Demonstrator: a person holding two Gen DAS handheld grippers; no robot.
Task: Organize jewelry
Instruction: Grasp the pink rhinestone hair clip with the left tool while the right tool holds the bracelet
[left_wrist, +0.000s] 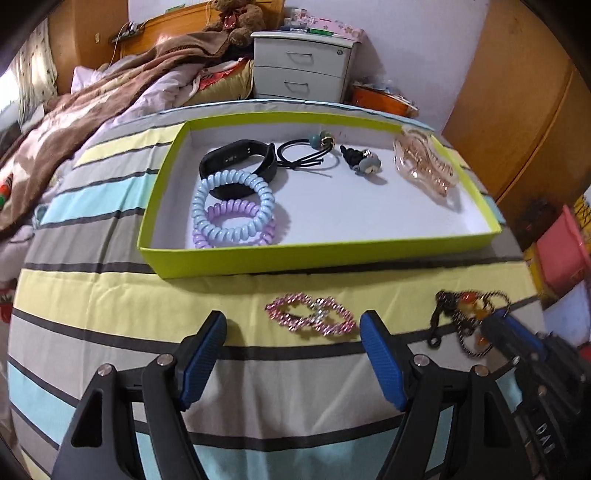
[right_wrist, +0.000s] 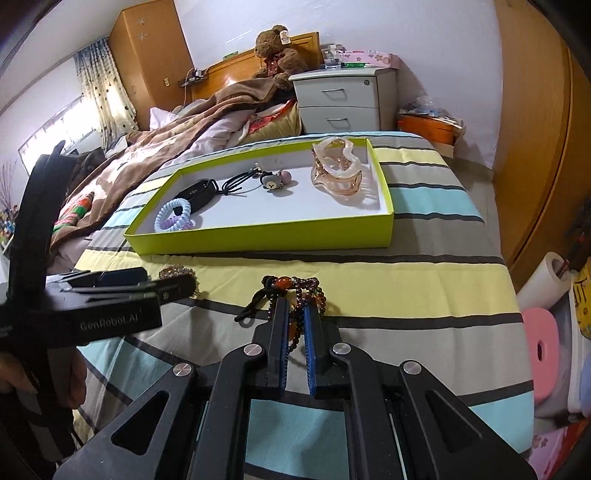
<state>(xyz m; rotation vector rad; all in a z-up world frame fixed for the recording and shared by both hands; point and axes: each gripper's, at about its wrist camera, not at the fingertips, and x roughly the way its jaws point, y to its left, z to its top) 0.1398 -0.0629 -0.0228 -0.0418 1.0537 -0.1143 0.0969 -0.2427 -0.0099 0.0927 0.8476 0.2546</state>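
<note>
I have my right gripper (right_wrist: 295, 325) pinched on the dark beaded bracelet (right_wrist: 306, 291) lying on the striped bedsheet (right_wrist: 424, 288), ready for the lime-green tray (right_wrist: 258, 240), while my left gripper (left_wrist: 293, 354) stands spread before the pink crystal bracelet (left_wrist: 310, 315).

Two coil hair ties (left_wrist: 233, 209), two elastic ties (left_wrist: 306, 155), one black band (left_wrist: 240, 162), one claw clip (left_wrist: 424, 162), two bracelets (left_wrist: 312, 315).

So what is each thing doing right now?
Left gripper: open, above the pink bracelet.
Right gripper: shut on the dark bead bracelet.
Pink bracelet: lying on the bedspread, outside the tray.
Dark bead bracelet: pinched, partly on the bedspread.
Green tray: open, holding hair ties, a band and a claw clip.
Nightstand: drawers closed.
</note>
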